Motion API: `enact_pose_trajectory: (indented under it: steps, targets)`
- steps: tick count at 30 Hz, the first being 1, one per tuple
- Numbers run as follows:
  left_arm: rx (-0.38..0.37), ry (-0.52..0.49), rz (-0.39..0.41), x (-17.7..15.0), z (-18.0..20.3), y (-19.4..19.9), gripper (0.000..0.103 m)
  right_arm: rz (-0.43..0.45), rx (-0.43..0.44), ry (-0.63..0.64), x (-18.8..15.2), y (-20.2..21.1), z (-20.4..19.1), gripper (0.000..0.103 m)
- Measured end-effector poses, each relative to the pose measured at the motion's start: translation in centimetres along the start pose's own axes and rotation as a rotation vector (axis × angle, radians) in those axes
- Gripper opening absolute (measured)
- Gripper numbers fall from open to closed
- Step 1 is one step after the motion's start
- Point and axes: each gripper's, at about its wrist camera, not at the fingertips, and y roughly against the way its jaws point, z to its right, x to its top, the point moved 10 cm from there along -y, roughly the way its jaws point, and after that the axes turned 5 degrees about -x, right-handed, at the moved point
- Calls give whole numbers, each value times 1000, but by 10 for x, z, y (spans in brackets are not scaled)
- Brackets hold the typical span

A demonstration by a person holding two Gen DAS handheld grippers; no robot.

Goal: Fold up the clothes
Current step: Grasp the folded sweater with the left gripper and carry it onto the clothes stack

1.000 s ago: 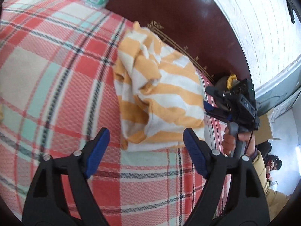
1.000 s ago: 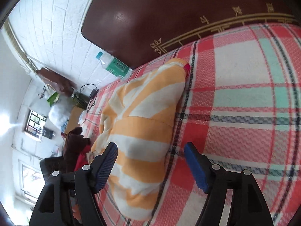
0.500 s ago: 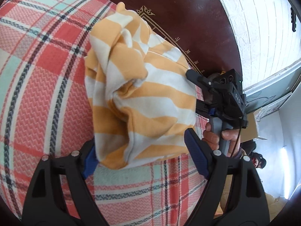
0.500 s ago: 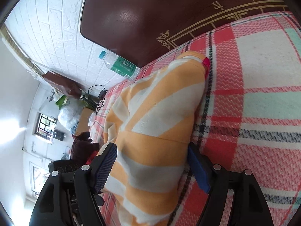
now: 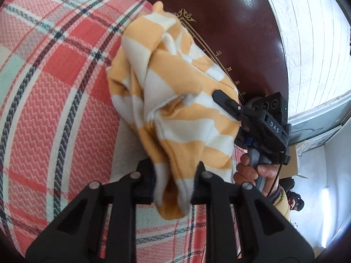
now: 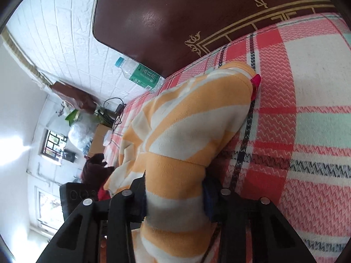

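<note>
Both clamped on garment [image 5: 175, 109], bunched on bed [image 5: 54, 109] near headboard [image 5: 230, 22]: left gripper [image 5: 175, 175] pinching near hem, right gripper [image 6: 175, 199] gripping right side. Best lifted together, spread apart evenly, laid flat before creasing.

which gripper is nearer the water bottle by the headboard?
Right, probably. The water bottle shows ahead-left of the right gripper, which clamps the striped garment. The left gripper clamps it too; no bottle in its view.
</note>
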Motion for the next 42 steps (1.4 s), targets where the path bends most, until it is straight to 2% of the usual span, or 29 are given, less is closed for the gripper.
enact_pose_trajectory:
  steps: [5, 10, 14, 24, 31, 42]
  targets:
    - [-40, -37, 21, 6, 26, 21, 21, 29, 65, -25, 6, 20, -23, 33]
    - [-87, -93, 50, 13, 60, 48, 21, 65, 102, 10, 12, 45, -60, 33]
    - [-92, -136, 85, 18, 80, 80, 21, 92, 122, 39, 12, 61, -93, 33]
    - [-102, -205, 185, 20, 93, 177, 21, 118, 207, 126, -4, 75, -190, 33]
    - [-47, -217, 262, 22, 76, 250, 21, 87, 263, 182, -22, 55, -260, 33]
    - [60, -204, 379, 37, 25, 359, 21, 11, 317, 233, -43, -21, -355, 33]
